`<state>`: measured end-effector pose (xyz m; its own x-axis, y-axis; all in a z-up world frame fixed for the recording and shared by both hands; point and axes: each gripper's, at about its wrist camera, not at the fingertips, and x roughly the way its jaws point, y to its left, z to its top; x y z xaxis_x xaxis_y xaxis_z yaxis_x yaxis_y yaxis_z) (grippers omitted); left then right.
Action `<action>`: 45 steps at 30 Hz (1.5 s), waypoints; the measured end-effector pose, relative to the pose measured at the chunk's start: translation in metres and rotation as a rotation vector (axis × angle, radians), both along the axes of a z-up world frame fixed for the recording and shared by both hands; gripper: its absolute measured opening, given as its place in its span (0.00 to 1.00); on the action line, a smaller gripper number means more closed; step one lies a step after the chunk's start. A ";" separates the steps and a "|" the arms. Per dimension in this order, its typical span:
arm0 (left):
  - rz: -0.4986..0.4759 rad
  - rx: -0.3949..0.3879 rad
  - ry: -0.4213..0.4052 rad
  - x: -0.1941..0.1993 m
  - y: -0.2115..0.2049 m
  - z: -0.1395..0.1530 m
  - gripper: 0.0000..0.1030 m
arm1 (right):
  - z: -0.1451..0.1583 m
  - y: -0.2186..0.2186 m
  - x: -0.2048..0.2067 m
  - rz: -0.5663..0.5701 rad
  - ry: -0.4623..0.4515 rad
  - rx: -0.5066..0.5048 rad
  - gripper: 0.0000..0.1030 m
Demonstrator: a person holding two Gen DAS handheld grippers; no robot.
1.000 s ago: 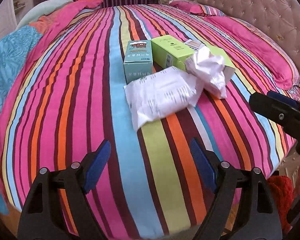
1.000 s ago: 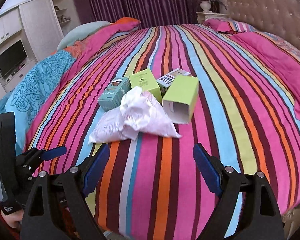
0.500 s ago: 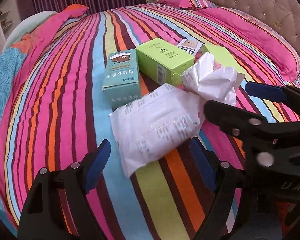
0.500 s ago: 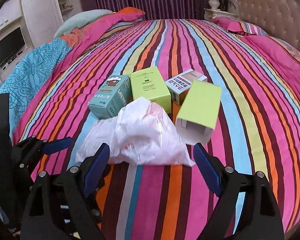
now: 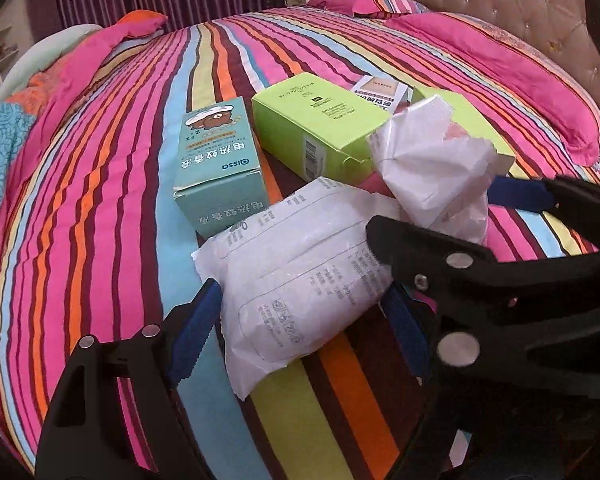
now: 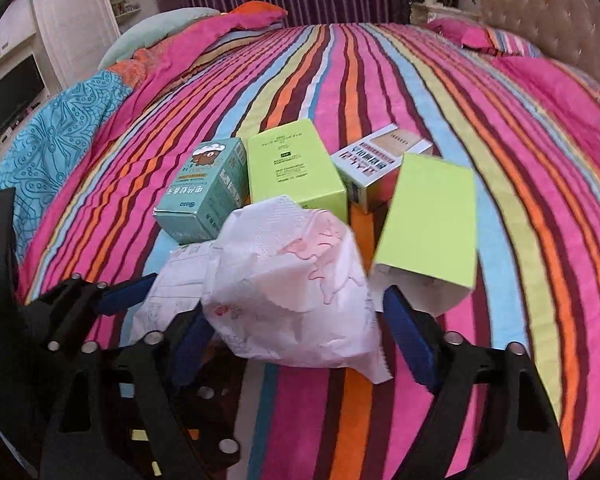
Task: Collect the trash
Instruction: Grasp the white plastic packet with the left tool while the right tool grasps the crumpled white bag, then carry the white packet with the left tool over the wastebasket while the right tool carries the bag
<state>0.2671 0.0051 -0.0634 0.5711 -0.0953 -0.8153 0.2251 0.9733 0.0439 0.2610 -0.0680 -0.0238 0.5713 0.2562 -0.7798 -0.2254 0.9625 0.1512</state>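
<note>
The left tool (image 5: 300, 328) is spread, its blue pads on either side of the flat white packet (image 5: 300, 276) without pressing it. The right tool (image 6: 300, 332) is closing around the crumpled white wrapper (image 6: 296, 276), pads not yet clamped. Both items lie on the striped bed (image 6: 500, 160). Just beyond them lie a teal box (image 6: 204, 192), two green boxes (image 6: 296, 168) and a white box (image 6: 380, 160).

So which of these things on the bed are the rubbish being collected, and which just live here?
Rubbish:
white printed packet
crumpled white wrapper
teal bear carton
green box
open green sleeve
small white box

Just there:
striped bedspread
pink pillow
headboard
</note>
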 end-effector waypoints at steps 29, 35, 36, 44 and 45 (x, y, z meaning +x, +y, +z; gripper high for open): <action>0.091 -0.166 0.004 -0.101 0.033 0.016 0.53 | 0.027 -0.048 -0.103 -0.061 -0.012 0.134 0.56; 0.096 -0.186 0.000 -0.127 0.038 0.020 0.53 | 0.033 -0.053 -0.125 -0.085 -0.021 0.148 0.56; 0.098 -0.191 0.002 -0.131 0.038 0.020 0.53 | 0.034 -0.055 -0.127 -0.090 -0.023 0.153 0.56; 0.075 -0.191 -0.001 -0.167 0.039 0.026 0.53 | 0.045 -0.059 -0.160 -0.082 -0.047 0.170 0.56; 0.070 -0.191 0.002 -0.172 0.039 0.026 0.53 | 0.045 -0.059 -0.164 -0.079 -0.046 0.170 0.56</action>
